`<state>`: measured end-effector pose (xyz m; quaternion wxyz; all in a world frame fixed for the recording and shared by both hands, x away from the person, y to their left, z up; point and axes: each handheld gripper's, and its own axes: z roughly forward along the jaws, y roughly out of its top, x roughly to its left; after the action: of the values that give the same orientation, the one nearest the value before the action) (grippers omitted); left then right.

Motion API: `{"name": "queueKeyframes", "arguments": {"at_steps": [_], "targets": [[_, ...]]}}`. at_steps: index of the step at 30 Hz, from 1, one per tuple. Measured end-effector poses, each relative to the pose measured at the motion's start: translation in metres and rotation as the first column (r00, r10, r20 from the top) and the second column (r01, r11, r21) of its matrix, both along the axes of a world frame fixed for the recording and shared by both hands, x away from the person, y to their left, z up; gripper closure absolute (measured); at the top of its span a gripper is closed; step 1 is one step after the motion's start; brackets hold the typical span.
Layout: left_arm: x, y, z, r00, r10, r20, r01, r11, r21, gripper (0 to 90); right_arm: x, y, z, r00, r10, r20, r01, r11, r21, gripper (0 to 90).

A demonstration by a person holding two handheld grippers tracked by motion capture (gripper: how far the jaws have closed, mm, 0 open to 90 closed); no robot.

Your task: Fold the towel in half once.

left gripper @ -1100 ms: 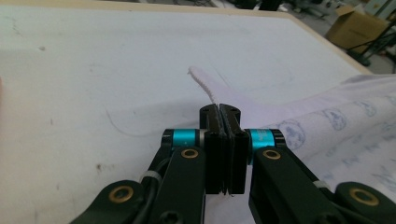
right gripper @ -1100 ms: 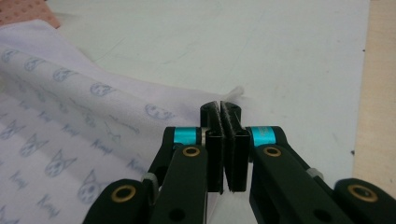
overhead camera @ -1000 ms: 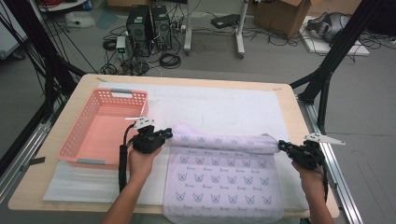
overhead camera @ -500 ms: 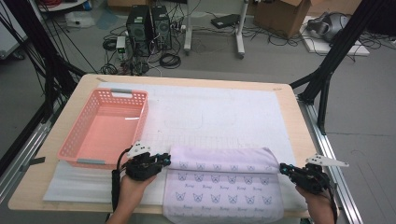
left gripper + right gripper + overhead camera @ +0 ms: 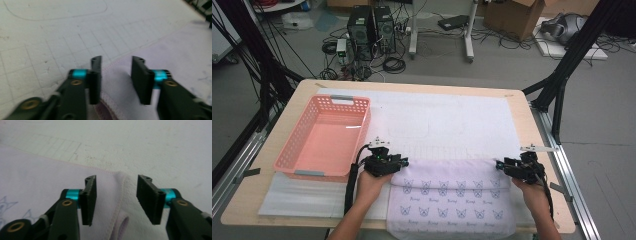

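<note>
Both jaws spread, the left gripper (image 5: 399, 162) just narrowing, the right gripper (image 5: 502, 165) steady over the towel (image 5: 452, 200); lift clear before pinching the fold's corners again.

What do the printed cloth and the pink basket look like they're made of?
The cloth looks like soft, matte woven fabric, perhaps towelling: it folds limply, shows a stitched hem in the left gripper view and a fuzzy nap in the right gripper view. The basket looks like moulded plastic, slightly glossy, with perforated lattice walls.

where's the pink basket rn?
High view: the pink basket sits on the table's left side, just beyond the left gripper and left of the folded towel.
</note>
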<state>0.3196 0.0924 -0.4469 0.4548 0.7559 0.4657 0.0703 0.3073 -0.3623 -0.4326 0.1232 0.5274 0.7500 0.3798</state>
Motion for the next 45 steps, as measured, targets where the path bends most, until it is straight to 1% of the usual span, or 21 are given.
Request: {"name": "queueKeyframes", "arguments": {"at_steps": [1,2,3,7,9,10,17,20,22,26,28,30,31,32,33,34,35,36,38,42,45], "targets": [[-0.001,-0.001,-0.001,1.0,-0.006,0.0,0.006,1.0,0.008,85.3,0.0,0.0,0.0,1.0,0.0,0.0,0.0,1.0,0.0,68.6],[-0.002,-0.002,0.0,0.9999,-0.003,0.013,0.003,0.9999,0.013,85.3,0.001,0.0,-0.001,0.9999,0.011,-0.011,-0.011,1.0,0.005,76.9],[-0.006,-0.001,0.004,0.9987,0.003,0.05,-0.003,1.0,-0.006,86.6,-0.001,0.001,0.0,0.9998,0.012,0.018,-0.012,1.0,-0.009,86.4],[-0.011,0.004,0.012,0.9961,0.007,0.088,-0.003,0.9987,-0.051,86.6,-0.011,-0.003,0.005,0.998,0.001,0.063,-0.001,1.0,-0.007,86.9],[-0.019,0.008,0.021,0.9924,0.001,0.123,0.011,0.9952,-0.097,86.3,-0.024,-0.009,0.014,0.9924,-0.007,0.123,0.004,1.0,0.021,87.0],[-0.019,0.008,0.021,0.9924,0.001,0.123,0.011,0.9952,-0.097,86.0,-0.024,-0.009,0.014,0.9924,-0.007,0.123,0.004,1.0,0.021,87.0],[-0.046,0.017,0.031,0.9852,-0.027,0.169,0.052,0.9879,-0.146,84.7,-0.063,-0.014,0.028,0.9843,0.016,0.176,-0.027,0.998,0.062,86.9],[-0.059,0.019,0.03,0.9864,-0.04,0.16,0.065,0.985,-0.16,84.7,-0.076,-0.015,0.027,0.9862,0.029,0.163,-0.039,0.998,0.058,86.9],[-0.072,0.019,0.025,0.9876,-0.065,0.143,0.086,0.9853,-0.147,84.5,-0.085,-0.016,0.025,0.9878,0.033,0.152,-0.043,0.997,0.059,86.9],[-0.084,0.02,0.018,0.9881,-0.082,0.13,0.099,0.9862,-0.133,83.4,-0.096,-0.017,0.02,0.9905,0.048,0.129,-0.055,0.997,0.05,86.8],[-0.091,0.023,0.009,0.9911,-0.088,0.1,0.1,0.9872,-0.124,80.9,-0.106,-0.018,0.014,0.9922,0.064,0.107,-0.068,0.997,0.029,86.8],[-0.093,0.024,0.004,0.9929,-0.083,0.086,0.093,0.9884,-0.12,74.1,-0.11,-0.019,0.007,0.9946,0.069,0.078,-0.07,0.997,0.012,85.7],[-0.093,0.026,0.001,0.9948,-0.077,0.066,0.085,0.9897,-0.116,67.1,-0.111,-0.019,0.003,0.9959,0.07,0.058,-0.07,0.998,-0.001,80.3],[-0.092,0.027,-0.002,0.9968,-0.06,0.052,0.066,0.9912,-0.115,67.1,-0.111,-0.019,0.003,0.9959,0.07,0.058,-0.07,0.998,-0.001,80.3],[-0.09,0.028,-0.003,0.998,-0.044,0.045,0.049,0.9921,-0.115,59.3,-0.111,-0.02,0.0,0.9969,0.066,0.042,-0.066,0.998,-0.008,69.9],[-0.088,0.029,-0.002,0.9981,-0.036,0.05,0.042,0.9921,-0.118,53.6,-0.11,-0.022,0.002,0.9976,0.038,0.058,-0.038,0.999,0.007,63.8],[-0.087,0.029,-0.001,0.9973,-0.025,0.07,0.033,0.9921,-0.121,53.6,-0.11,-0.022,0.002,0.9976,0.038,0.058,-0.038,0.999,0.007,63.8],[-0.084,0.029,0.001,0.9956,-0.015,0.092,0.026,0.9929,-0.116,49.3,-0.107,-0.024,0.009,0.9937,0.015,0.111,-0.02,0.999,0.041,60.7],[-0.073,0.027,0.005,0.9914,0.012,0.13,0.0,0.9954,-0.096,46.5,-0.101,-0.025,0.015,0.9894,-0.006,0.145,-0.001,0.999,0.046,57.9],[-0.059,0.024,0.002,0.9924,0.031,0.119,-0.023,0.9971,-0.072,43.0,-0.086,-0.021,0.012,0.991,-0.015,0.133,0.011,0.999,0.031,53.9],[-0.044,0.021,-0.003,0.9955,0.042,0.085,-0.039,0.9983,-0.043,39.7,-0.064,-0.014,-0.001,0.9965,-0.013,0.083,0.014,1.0,-0.014,48.7]]}}
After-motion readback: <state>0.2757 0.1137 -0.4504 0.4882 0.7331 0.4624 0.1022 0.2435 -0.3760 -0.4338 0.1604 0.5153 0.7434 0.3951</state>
